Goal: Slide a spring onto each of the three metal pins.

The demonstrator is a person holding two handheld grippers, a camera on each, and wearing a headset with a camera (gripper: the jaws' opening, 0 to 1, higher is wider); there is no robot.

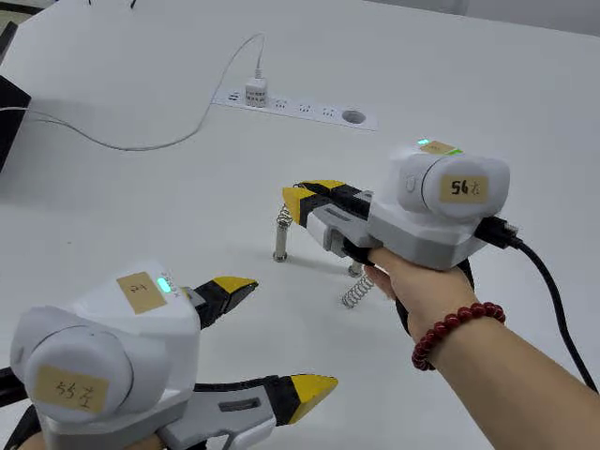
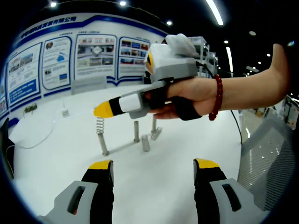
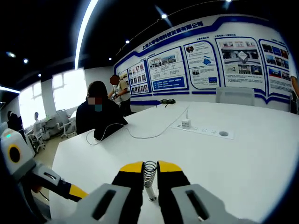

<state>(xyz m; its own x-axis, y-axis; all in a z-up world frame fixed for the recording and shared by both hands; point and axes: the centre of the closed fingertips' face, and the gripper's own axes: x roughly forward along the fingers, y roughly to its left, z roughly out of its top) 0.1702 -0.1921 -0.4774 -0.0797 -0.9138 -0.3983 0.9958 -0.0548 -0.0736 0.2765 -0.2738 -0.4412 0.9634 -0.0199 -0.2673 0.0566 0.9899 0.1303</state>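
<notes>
My right gripper [image 1: 298, 199] is shut on a spring [image 1: 283, 219] that sits over the top of an upright metal pin [image 1: 280, 242]. In the right gripper view the spring [image 3: 149, 174] stands between the yellow fingertips, with the pin [image 3: 151, 192] below it. The left gripper view shows that spring [image 2: 100, 125] high on its pin [image 2: 103, 145], and two more bare pins [image 2: 136, 132] [image 2: 153, 125] to its right. Another spring [image 1: 357, 291] lies on the table under my right hand. My left gripper [image 1: 277, 336] is open and holds nothing, nearer to me than the pins.
A white power strip [image 1: 292, 106] with a plugged charger [image 1: 256, 92] and a cable lies across the far table. A dark object [image 1: 9, 112] sits at the left edge. A person [image 3: 98, 116] sits at the table's far end.
</notes>
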